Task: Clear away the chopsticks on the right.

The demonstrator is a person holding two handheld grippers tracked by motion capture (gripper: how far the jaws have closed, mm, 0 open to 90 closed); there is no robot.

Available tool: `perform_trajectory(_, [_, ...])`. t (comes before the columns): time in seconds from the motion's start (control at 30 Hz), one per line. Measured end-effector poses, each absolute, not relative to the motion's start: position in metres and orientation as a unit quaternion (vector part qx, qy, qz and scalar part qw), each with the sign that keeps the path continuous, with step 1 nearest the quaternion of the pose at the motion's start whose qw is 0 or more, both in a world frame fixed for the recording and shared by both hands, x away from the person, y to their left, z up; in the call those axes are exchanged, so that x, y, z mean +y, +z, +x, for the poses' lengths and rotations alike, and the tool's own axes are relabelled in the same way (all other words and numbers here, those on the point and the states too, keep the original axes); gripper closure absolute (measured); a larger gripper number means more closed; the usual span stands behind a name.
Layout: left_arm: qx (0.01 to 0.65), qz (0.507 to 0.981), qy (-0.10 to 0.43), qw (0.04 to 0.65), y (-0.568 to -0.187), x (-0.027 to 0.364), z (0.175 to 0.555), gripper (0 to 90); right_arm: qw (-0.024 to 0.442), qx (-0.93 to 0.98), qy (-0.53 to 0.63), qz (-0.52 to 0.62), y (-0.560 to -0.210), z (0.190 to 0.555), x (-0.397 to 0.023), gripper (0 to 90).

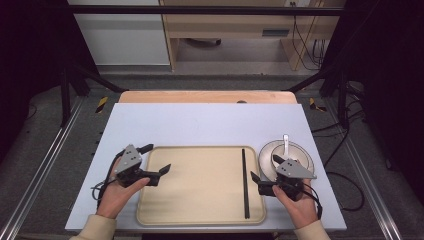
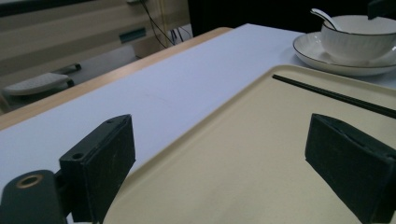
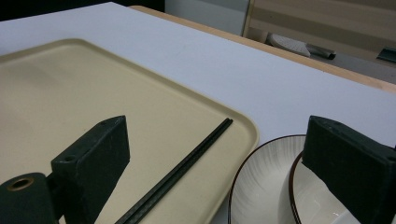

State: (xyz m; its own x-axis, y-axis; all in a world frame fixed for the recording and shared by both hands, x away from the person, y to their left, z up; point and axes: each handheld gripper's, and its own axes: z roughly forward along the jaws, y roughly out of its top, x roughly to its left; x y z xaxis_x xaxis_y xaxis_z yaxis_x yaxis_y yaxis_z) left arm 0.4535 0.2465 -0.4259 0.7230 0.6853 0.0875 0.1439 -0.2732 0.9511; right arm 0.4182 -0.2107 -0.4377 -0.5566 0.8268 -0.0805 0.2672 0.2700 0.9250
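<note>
Both grippers, left (image 1: 156,159) and right (image 1: 264,174), gape empty over opposite tray (image 1: 200,220) edges, chopsticks (image 1: 245,182) near the right rim.

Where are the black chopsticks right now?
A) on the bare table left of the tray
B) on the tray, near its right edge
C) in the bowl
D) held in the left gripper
B: the chopsticks lie flat on the beige tray, along its right side next to the plate.
</note>
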Motion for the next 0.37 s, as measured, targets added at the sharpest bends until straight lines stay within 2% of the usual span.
perform_trajectory(0.37, [0.299, 0.725, 0.273, 0.557, -0.427, 0.292, 0.441, 4.9, 0.298, 0.733, 0.489, 0.367, -0.436, 0.416, -0.213, 7.6])
